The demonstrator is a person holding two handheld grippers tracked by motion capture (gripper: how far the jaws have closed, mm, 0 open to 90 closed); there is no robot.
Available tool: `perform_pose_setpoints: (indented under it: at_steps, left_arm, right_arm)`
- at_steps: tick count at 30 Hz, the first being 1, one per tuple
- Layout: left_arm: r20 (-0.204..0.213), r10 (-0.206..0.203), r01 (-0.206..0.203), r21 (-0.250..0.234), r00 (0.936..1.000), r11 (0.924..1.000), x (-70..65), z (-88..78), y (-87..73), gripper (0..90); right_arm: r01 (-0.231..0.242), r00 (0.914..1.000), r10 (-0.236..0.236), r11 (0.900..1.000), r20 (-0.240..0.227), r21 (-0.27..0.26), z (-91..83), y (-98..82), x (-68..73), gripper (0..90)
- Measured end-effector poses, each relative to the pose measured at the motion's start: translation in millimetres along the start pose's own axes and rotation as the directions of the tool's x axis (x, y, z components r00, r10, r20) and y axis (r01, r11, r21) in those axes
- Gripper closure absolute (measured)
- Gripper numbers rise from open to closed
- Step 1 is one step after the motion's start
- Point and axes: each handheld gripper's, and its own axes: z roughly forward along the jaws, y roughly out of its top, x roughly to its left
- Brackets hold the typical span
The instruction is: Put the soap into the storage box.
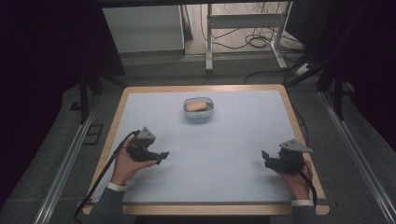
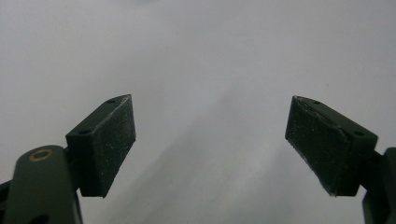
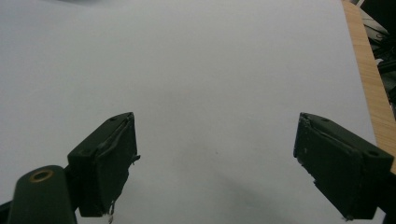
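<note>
**Both grippers empty, bread roll sat in bowl**

The clear bowl (image 1: 199, 108) stood on the pale table mat (image 1: 210, 154), toward the far edge, with a tan bread roll (image 1: 196, 106) lying inside it. The left gripper (image 1: 161, 155) was well short of the bowl, nearer the person and to its left, jaws spread with nothing between the pads (image 2: 109, 144). The right gripper (image 1: 265, 156) sat nearer the person and to the bowl's right, well apart from it, jaws also spread wide and empty. Both pointed inward over bare mat.
</note>
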Motion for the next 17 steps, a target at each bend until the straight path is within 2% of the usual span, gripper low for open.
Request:
perform_pose_setpoints:
  at_steps: [12,17]
  left_arm:
    - [-0.002,-0.024,0.024,0.032,0.9997,0.9992,5.6,6.6,-10.5,15.6]
    - [0.001,-0.042,0.042,0.009,0.9991,0.9991,7.4,5.5,-10.9,16.0]
  right_arm:
    - [0.007,1.0,-0.007,1.0,-0.005,-0.02,-2.3,1.8,-1.1,13.4]
    - [-0.016,0.9993,0.014,0.999,-0.036,-0.036,-1.0,4.7,-0.3,13.4]
